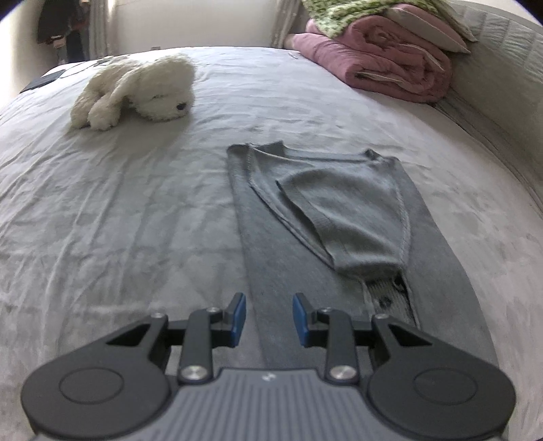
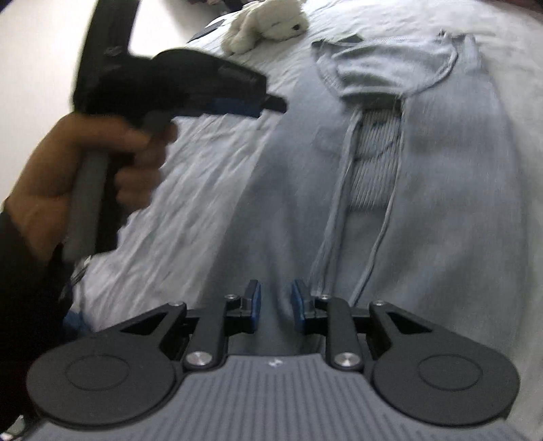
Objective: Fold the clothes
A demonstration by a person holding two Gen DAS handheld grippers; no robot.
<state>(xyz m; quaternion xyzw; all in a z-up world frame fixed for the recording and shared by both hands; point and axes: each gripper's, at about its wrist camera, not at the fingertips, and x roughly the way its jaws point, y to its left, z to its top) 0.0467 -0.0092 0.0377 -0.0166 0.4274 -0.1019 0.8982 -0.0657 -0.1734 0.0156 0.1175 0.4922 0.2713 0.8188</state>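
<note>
white plush dog (image 1: 135, 90), folded pink quilt (image 1: 380, 64)

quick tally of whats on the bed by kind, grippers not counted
Grey garment, sleeves folded in, lying flat: 1
White plush dog: 1
Pink folded quilt: 1
Green patterned blanket on top of the quilt: 1
Pale pillow on the same pile: 1
Dark flat item at the far left edge, too small to identify: 1
Total: 6
</note>
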